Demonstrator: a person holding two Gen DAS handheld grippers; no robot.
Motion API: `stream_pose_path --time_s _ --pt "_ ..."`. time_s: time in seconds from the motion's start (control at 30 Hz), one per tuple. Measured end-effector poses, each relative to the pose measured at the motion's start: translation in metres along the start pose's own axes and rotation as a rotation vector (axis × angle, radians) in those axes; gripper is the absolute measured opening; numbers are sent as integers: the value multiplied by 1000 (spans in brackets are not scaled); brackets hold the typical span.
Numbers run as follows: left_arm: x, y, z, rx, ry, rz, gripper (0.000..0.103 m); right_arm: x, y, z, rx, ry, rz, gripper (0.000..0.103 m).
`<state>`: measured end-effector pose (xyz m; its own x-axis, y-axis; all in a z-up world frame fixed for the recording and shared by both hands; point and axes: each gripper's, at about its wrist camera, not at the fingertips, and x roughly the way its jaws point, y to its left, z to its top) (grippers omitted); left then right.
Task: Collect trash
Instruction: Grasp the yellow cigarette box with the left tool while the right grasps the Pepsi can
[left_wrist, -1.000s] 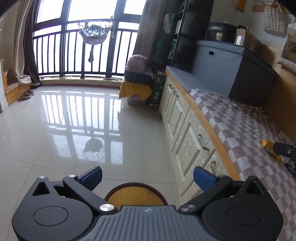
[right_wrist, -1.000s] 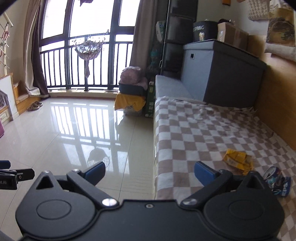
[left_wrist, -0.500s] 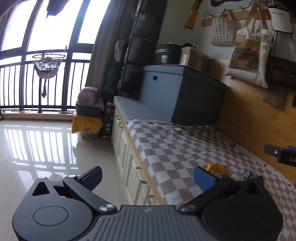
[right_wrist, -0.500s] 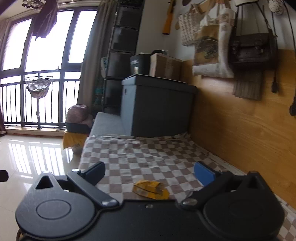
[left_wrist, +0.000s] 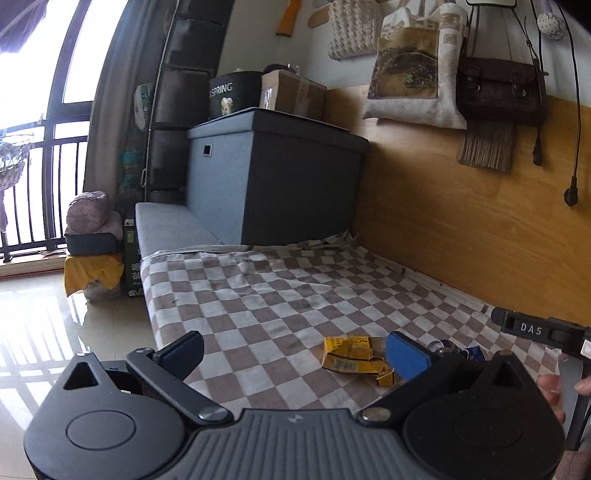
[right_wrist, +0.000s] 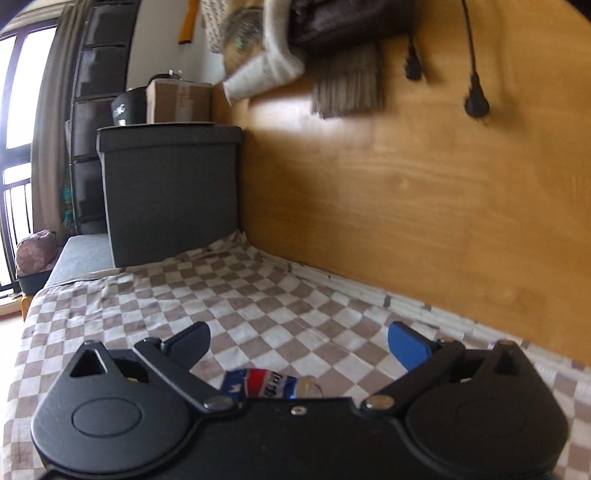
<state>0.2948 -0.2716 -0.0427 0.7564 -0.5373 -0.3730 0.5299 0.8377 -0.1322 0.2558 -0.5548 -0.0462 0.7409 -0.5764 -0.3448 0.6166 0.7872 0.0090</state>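
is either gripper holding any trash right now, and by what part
Nothing is held. The left gripper and right gripper are both open; the yellow wrapper and crushed can lie on the checkered cloth.

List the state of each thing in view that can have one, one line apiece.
left gripper: open, holding nothing
right gripper: open, holding nothing
yellow wrapper: crumpled, lying on the checkered cloth
crushed can: flattened, on its side on the cloth
grey storage box: lid shut
cardboard box: closed, on top of the storage box
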Motion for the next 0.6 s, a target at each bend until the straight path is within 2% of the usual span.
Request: stream_pose_path --time_s 0.1,0.23,0.43,0.53,0.6 --pt "30 -16 2 21 29 -33 103 18 -9 -16 38 37 -27 103" --pt "67 -37 2 99 63 -68 103 38 -19 -39 86 90 -34 103" --pt "118 -72 -11 260 130 -123 103 54 -25 -55 152 120 69 102" --pt "141 -84 -16 297 163 -131 103 61 -31 -60 210 142 117 92" --pt "154 -88 -20 304 187 -123 103 65 -32 -64 236 152 114 91"
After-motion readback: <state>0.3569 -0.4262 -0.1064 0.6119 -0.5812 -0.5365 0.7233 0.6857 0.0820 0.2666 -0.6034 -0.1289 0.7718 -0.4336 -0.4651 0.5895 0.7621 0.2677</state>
